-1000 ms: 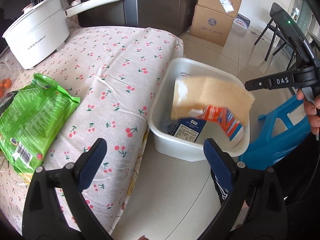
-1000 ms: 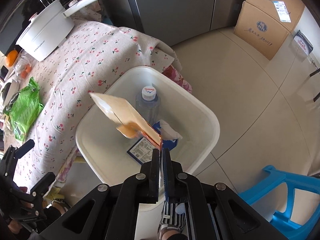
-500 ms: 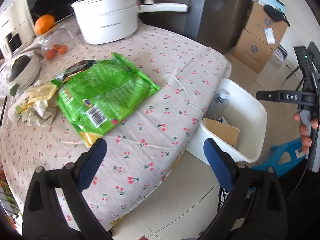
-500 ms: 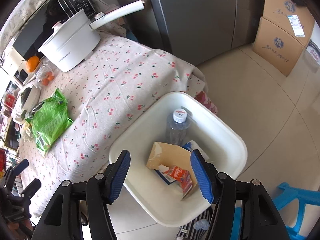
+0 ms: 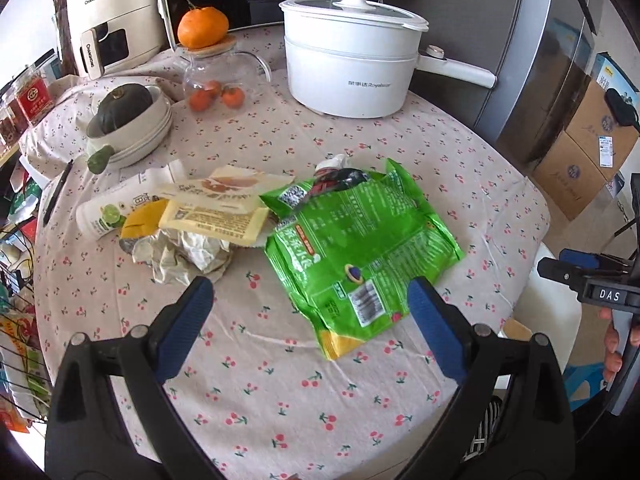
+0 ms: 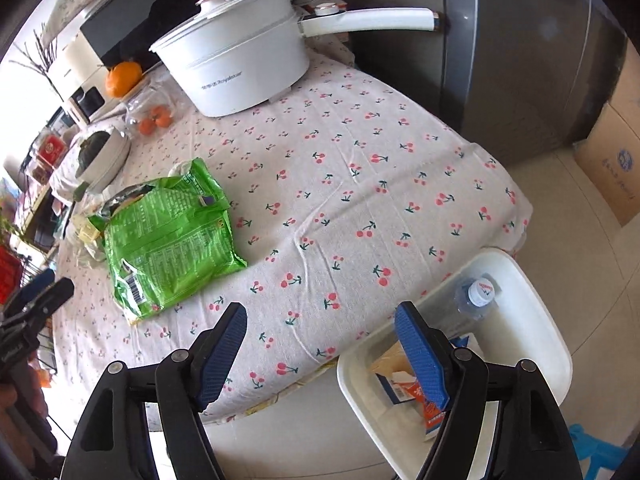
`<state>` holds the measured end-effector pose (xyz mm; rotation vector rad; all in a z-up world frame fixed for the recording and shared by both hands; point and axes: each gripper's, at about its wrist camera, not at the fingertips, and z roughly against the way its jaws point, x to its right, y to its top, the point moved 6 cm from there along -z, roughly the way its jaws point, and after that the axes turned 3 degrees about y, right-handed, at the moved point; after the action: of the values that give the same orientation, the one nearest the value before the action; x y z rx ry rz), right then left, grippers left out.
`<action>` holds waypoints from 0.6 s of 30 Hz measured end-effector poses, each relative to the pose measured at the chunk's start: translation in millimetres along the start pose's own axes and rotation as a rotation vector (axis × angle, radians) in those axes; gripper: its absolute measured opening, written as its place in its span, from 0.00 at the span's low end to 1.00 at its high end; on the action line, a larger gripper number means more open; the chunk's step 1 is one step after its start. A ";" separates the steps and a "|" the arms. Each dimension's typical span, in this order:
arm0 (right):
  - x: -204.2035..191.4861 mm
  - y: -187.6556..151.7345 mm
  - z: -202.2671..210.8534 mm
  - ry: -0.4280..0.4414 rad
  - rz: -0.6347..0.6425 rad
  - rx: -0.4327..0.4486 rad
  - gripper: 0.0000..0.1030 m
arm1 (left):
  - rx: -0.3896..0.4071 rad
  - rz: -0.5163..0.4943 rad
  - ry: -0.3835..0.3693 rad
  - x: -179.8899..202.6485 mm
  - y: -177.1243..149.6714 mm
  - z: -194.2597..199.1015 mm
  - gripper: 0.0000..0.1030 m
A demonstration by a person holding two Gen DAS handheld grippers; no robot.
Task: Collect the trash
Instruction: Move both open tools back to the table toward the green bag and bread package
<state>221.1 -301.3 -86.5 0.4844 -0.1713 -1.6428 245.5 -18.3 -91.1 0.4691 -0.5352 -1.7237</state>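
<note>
Left wrist view, left to right: a cream appliance (image 5: 108, 28) marked "CHANGHONG" stands at ten o'clock on the cherry-print bench (image 5: 360, 148). Below it, at nine o'clock, lies a heap of trash: a white bottle (image 5: 108, 212), a yellow wrapper (image 5: 218, 220) and crumpled paper (image 5: 188, 254). A green snack bag (image 5: 356, 248), barcode facing up, lies flat at centre. A white pot (image 5: 352, 68) lettered "Royalstar" sits at one o'clock, and "DAS" shows on the right gripper's arm at three o'clock. The left gripper (image 5: 310, 320) hovers over the bench with jaws spread wide and nothing between them, the bag's near edge lying just beyond its right fingertip.

Right wrist view: the green bag sits at nine o'clock, well apart from the right gripper (image 6: 320, 340). Its jaws have just been opening and stand wide, holding nothing. At four o'clock a white bin (image 6: 552, 340) beside the bench holds a capped plastic bottle (image 6: 476, 296) and an orange-and-white carton (image 6: 428, 404).
</note>
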 end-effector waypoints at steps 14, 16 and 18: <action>-35.9 28.4 -39.0 0.003 0.094 -0.024 0.76 | 0.006 -0.059 -0.021 -34.8 53.5 -35.5 0.90; -44.4 31.4 -44.1 0.021 0.101 -0.029 0.76 | -0.006 -0.051 -0.019 -45.1 51.6 -36.3 0.90; -56.6 33.6 -51.9 0.052 0.115 -0.038 0.76 | -0.026 -0.055 -0.006 -52.4 48.5 -39.7 0.90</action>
<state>276.2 -241.9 -108.2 0.4794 -0.1269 -1.5166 317.7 20.0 -93.8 0.4643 -0.5077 -1.7832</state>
